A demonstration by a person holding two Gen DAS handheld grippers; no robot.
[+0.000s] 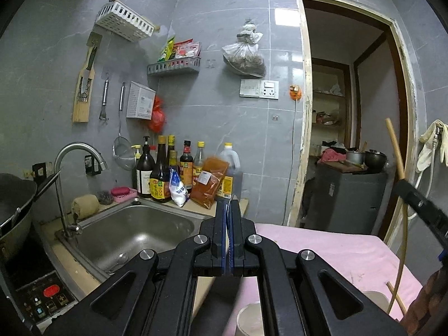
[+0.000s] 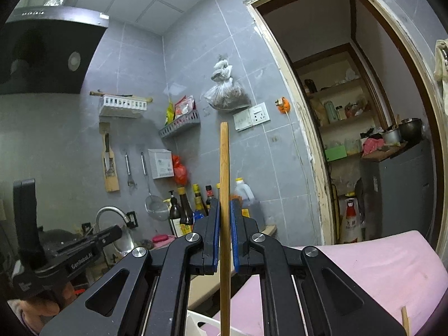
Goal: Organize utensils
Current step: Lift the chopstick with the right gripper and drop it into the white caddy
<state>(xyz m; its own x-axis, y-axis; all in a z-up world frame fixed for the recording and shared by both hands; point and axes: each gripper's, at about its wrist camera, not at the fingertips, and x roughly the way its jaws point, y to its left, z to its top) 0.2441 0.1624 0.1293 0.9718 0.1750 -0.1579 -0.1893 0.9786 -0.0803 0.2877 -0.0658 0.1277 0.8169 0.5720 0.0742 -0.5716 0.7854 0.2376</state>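
My left gripper (image 1: 229, 204) is shut on a thin metal utensil (image 1: 231, 199). It shows edge on, so only a silver sliver pokes past the blue pads. That gripper also appears at the left of the right wrist view (image 2: 112, 233), with a hand under it. My right gripper (image 2: 224, 204) is shut on a long wooden chopstick (image 2: 224, 162), held upright, and it enters the left wrist view at the right edge (image 1: 406, 184), the chopstick (image 1: 394, 145) rising above it. Both grippers hover over the pink cloth (image 1: 336, 252). White cups (image 1: 249, 319) (image 1: 375, 299) stand below them.
A steel sink (image 1: 134, 229) with a tap (image 1: 75, 154) lies left of the cloth, and sauce bottles (image 1: 168, 173) stand behind it. A wok (image 1: 14, 204) and cooker panel (image 1: 47, 296) are at far left. Another stick (image 1: 396, 296) leans by the right cup. A doorway (image 1: 350, 112) opens on the right.
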